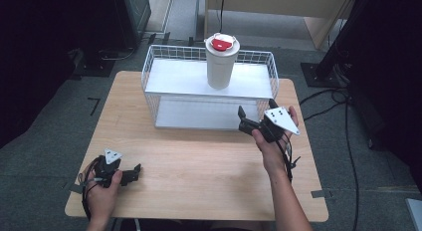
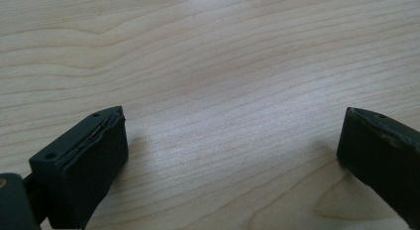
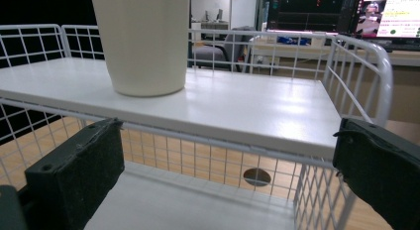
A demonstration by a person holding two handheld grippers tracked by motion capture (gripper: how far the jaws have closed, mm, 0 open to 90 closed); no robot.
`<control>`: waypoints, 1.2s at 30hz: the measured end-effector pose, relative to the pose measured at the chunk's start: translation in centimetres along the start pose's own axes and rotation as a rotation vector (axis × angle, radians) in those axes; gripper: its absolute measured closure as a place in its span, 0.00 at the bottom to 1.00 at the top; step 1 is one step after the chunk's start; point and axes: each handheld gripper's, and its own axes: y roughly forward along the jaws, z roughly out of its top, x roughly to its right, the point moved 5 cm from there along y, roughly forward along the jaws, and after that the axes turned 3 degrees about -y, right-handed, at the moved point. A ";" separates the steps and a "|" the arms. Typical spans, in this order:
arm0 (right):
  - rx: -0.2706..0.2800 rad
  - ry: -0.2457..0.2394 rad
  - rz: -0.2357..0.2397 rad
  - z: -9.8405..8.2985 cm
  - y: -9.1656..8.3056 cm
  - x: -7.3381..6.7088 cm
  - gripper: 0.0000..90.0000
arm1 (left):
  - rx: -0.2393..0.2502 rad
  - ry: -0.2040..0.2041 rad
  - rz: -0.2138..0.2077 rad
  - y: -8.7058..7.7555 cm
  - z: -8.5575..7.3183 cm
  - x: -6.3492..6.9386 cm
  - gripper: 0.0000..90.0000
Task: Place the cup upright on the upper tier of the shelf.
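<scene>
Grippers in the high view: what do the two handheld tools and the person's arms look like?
Both are black two-jaw tools. The left tool and right tool each carry a grey three-cornered plate with dark dots. Thin cables trail from both; the left's include reddish wires. The forearms are bare, no sleeves in view.

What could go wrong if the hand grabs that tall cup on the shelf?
1. The cup is tall and narrow, standing upright on the top shelf. A bump from the right gripper, whose jaws are open just in front, might tip it over.

2. The shelf's wire rail runs between gripper and cup, so a low reach could snag on it and shake the rack.

3. The lid may pop loose if the cup falls.
</scene>
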 end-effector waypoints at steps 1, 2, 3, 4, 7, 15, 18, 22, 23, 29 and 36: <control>-0.006 0.005 -0.004 -0.5 -0.4 0.3 0.00 | -0.001 0.000 0.000 0.0 0.0 0.0 0.00; -0.008 0.001 -0.008 -0.7 -0.6 0.4 0.00 | -0.001 0.000 0.000 0.0 0.0 0.0 0.00; -0.013 0.006 -0.011 -1.0 -0.9 0.6 0.00 | 0.000 -0.002 -0.001 0.0 0.0 0.0 0.00; -0.014 0.004 -0.014 -1.2 -1.0 0.8 0.00 | 0.000 -0.002 -0.001 0.0 0.0 0.0 0.00; -0.031 0.010 -0.027 -2.2 -1.7 1.4 0.00 | -0.001 -0.001 -0.001 0.0 0.0 0.0 0.00; -0.064 0.029 -0.048 -4.2 -3.0 2.9 0.00 | -0.002 0.000 -0.001 0.0 0.0 0.0 0.00; -0.079 0.028 -0.054 -5.0 -3.6 3.4 0.00 | -0.002 0.000 -0.001 0.0 0.0 0.0 0.00; -0.098 0.035 -0.067 -5.9 -4.4 4.1 0.00 | -0.002 0.000 0.000 0.0 0.0 0.0 0.00; -0.109 0.034 -0.074 -6.5 -4.8 4.5 0.00 | -0.001 0.000 0.000 0.0 0.0 0.0 0.00; -0.148 0.047 -0.099 -8.5 -6.0 5.7 0.00 | -0.002 0.001 0.000 0.0 0.0 0.0 0.00; -0.189 0.062 -0.132 -10.4 -7.5 7.1 0.00 | -0.002 0.001 0.000 0.0 0.0 0.0 0.00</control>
